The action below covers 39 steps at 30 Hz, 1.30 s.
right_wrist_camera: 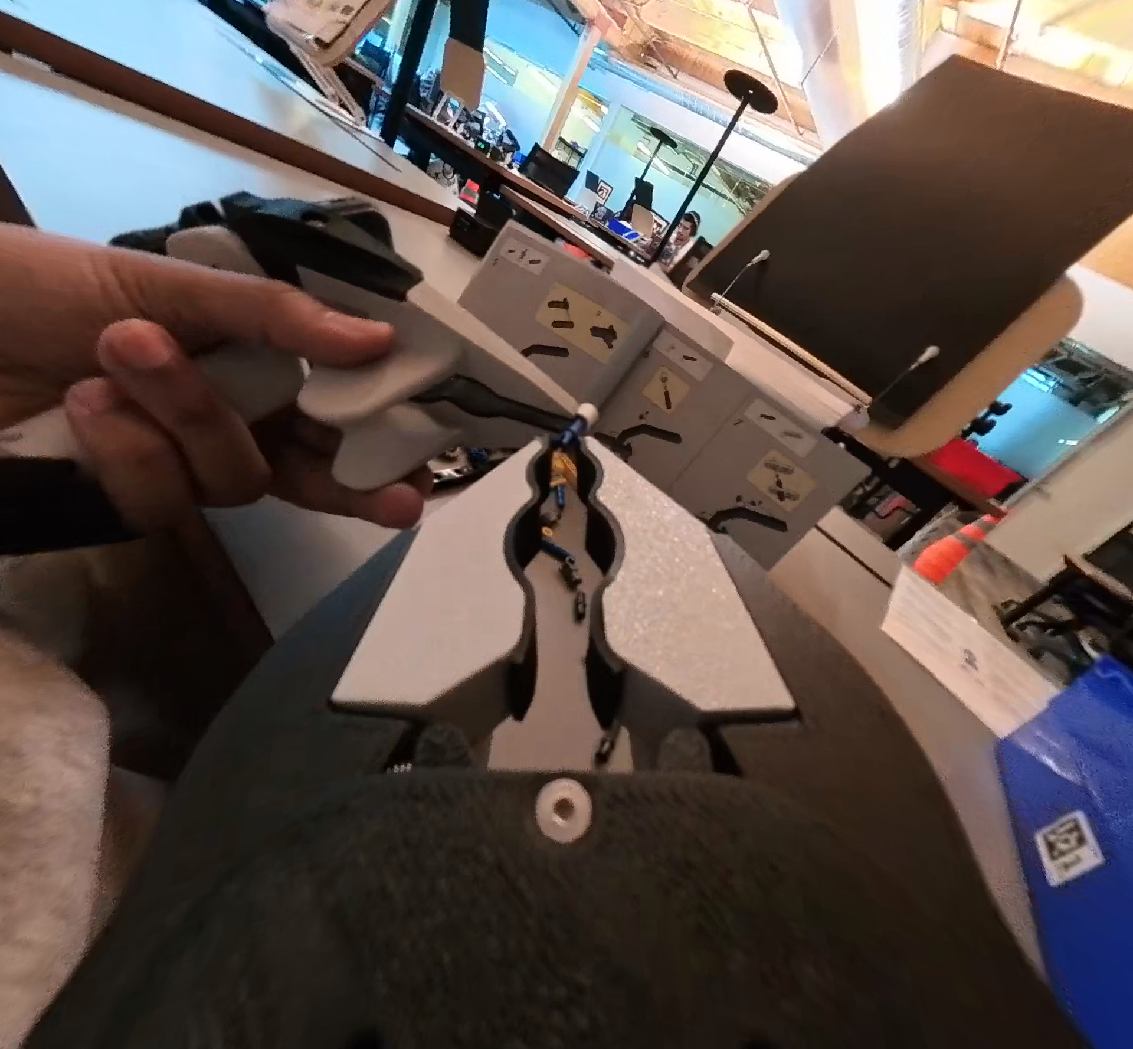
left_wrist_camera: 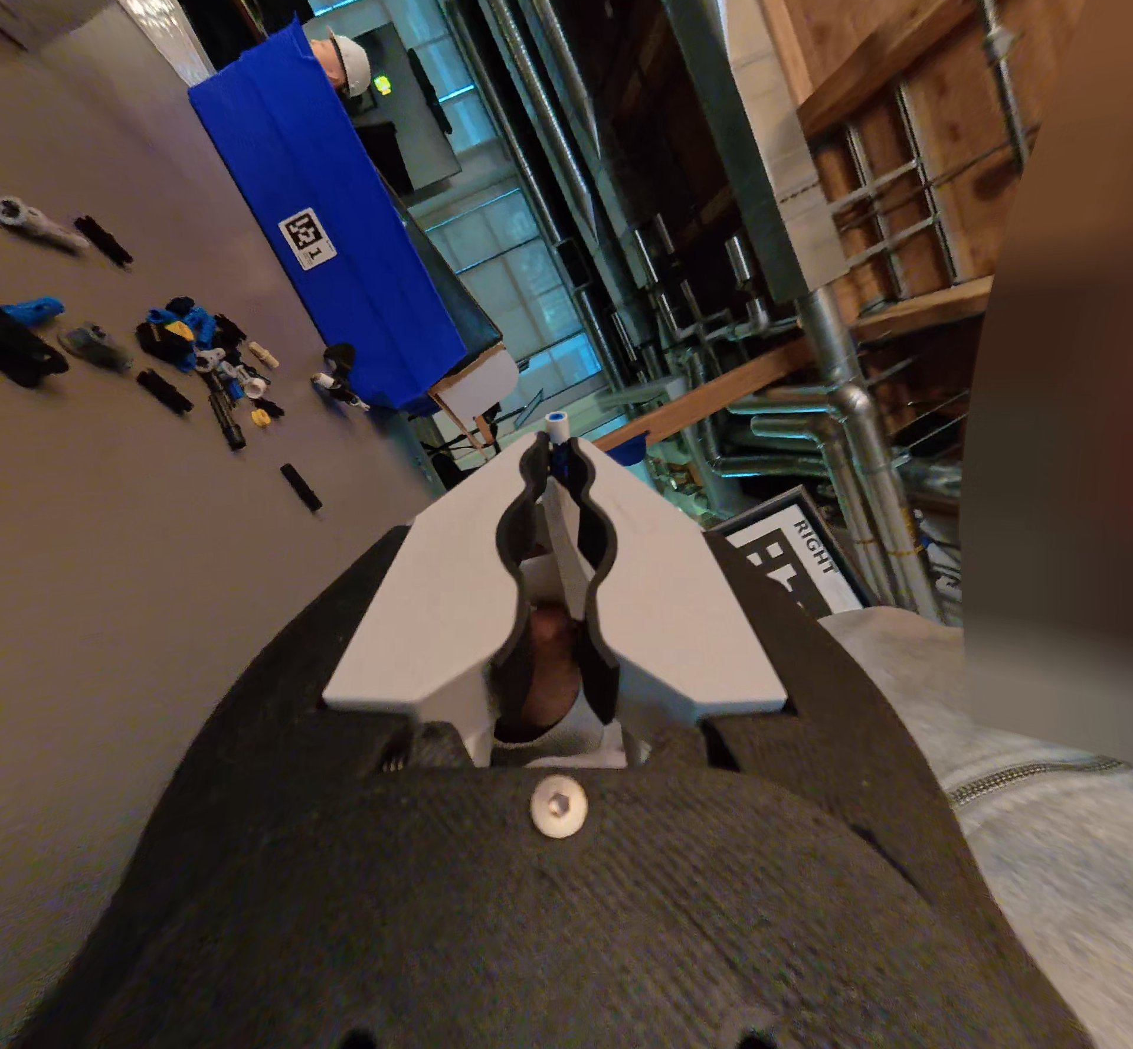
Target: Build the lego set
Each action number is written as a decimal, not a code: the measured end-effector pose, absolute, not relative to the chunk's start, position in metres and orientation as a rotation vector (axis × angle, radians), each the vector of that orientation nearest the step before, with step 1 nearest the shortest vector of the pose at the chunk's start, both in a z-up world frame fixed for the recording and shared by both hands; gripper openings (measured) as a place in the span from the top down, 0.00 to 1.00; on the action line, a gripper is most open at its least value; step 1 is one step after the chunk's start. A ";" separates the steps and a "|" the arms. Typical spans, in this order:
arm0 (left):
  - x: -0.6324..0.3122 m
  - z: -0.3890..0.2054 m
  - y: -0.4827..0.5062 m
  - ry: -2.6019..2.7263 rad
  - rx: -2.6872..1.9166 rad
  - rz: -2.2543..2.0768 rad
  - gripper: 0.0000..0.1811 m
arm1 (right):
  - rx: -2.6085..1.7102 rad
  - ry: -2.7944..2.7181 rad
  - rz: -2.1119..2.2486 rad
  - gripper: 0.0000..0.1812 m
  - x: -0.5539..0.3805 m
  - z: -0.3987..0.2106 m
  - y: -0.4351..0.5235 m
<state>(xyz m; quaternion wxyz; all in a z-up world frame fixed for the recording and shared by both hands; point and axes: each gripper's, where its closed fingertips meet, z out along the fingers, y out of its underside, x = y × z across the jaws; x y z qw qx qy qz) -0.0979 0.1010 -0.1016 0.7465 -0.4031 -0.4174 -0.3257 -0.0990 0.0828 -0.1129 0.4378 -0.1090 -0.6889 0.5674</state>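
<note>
A grey table is seen strewn with loose black, blue, white and yellow lego pieces, beside a blue bin on which a square black-and-white marker tag is borne; its writing is not reproduced here. An open instruction booklet is shown propped beyond the work. The left claw is pressed together on a small blue-and-white pin, which is held lifted above the table. The right claw is brought up to the same pin; whether it is actually gripped there cannot be told. The pin is judged light, stiff and slippery, best taken across its blue middle, leaving the white end free for insertion.
</note>
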 end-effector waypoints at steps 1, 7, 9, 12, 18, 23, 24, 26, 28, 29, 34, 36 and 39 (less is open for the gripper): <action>-0.098 -0.102 0.099 -0.916 -0.873 -0.726 0.98 | -0.252 -1.716 1.397 0.97 -0.098 -0.114 0.080; -0.094 -0.100 0.097 -0.891 -0.889 -0.756 0.99 | -0.173 -1.765 1.322 1.00 -0.094 -0.123 0.068; -0.096 -0.100 0.092 -0.896 -0.877 -0.737 1.00 | -0.165 -1.768 1.310 1.00 -0.094 -0.123 0.069; -0.101 -0.103 0.086 -0.913 -0.852 -0.744 1.00 | -0.161 -1.778 1.321 0.94 -0.093 -0.122 0.074; -0.092 -0.106 0.095 -0.898 -0.861 -0.827 0.99 | -0.229 -1.822 1.514 0.78 -0.085 -0.113 0.081; -0.090 -0.106 0.101 -0.905 -0.815 -0.873 1.00 | -0.241 -1.828 1.514 0.77 -0.084 -0.112 0.091; -0.091 -0.106 0.101 -0.911 -0.801 -0.874 1.00 | -0.236 -1.826 1.504 0.79 -0.084 -0.111 0.092; -0.092 -0.104 0.102 -0.925 -0.771 -0.882 1.00 | -0.223 -1.828 1.481 0.81 -0.084 -0.113 0.094; -0.092 -0.104 0.102 -0.933 -0.751 -0.895 1.00 | -0.216 -1.830 1.467 0.81 -0.085 -0.114 0.094; -0.091 -0.104 0.103 -0.934 -0.743 -0.907 1.00 | -0.217 -1.828 1.461 0.81 -0.085 -0.114 0.095; -0.087 -0.104 0.106 -0.946 -0.700 -0.951 1.00 | -0.199 -1.801 1.420 0.88 -0.085 -0.111 0.098; -0.087 -0.103 0.106 -0.948 -0.683 -0.960 1.00 | -0.183 -1.786 1.400 0.88 -0.084 -0.109 0.098; -0.087 -0.103 0.104 -0.952 -0.677 -0.954 1.00 | -0.185 -1.796 1.380 0.88 -0.085 -0.111 0.098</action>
